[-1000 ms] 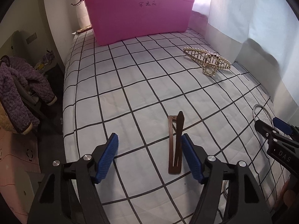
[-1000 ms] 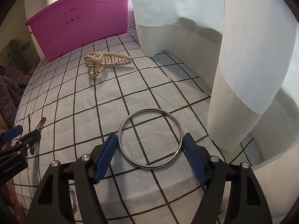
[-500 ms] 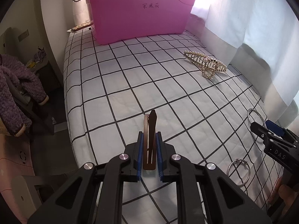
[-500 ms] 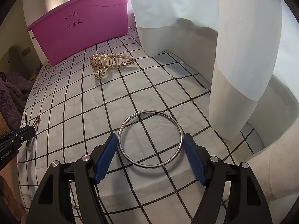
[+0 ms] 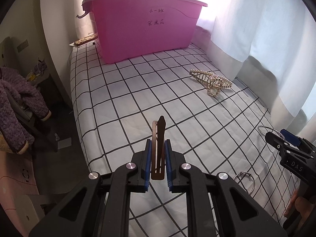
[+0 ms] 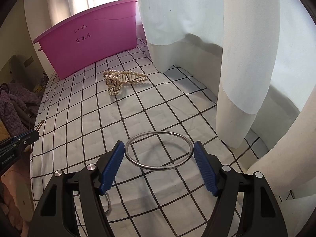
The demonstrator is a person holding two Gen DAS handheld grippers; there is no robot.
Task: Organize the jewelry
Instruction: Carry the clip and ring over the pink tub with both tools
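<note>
My left gripper (image 5: 157,158) is shut on a brown hair clip (image 5: 158,148) and holds it above the checked bedsheet (image 5: 128,98). My right gripper (image 6: 159,162) grips a large silver bangle (image 6: 159,150) across its width, lifted off the sheet with its shadow below. The bangle also shows in the left wrist view (image 5: 266,131). A pearl and gold claw clip (image 5: 211,80) lies on the sheet ahead; it also shows in the right wrist view (image 6: 122,79). A pink tub (image 5: 144,25) stands at the far end of the bed.
A small silver ring (image 5: 244,181) lies on the sheet near the right gripper. White curtains (image 6: 227,49) hang along the right side. The bed's left edge drops to the floor, where a purple garment (image 5: 13,106) lies on a chair.
My left gripper has shut on the brown hair clip and lifted it off the sheet. My right gripper has raised the bangle off the sheet.
</note>
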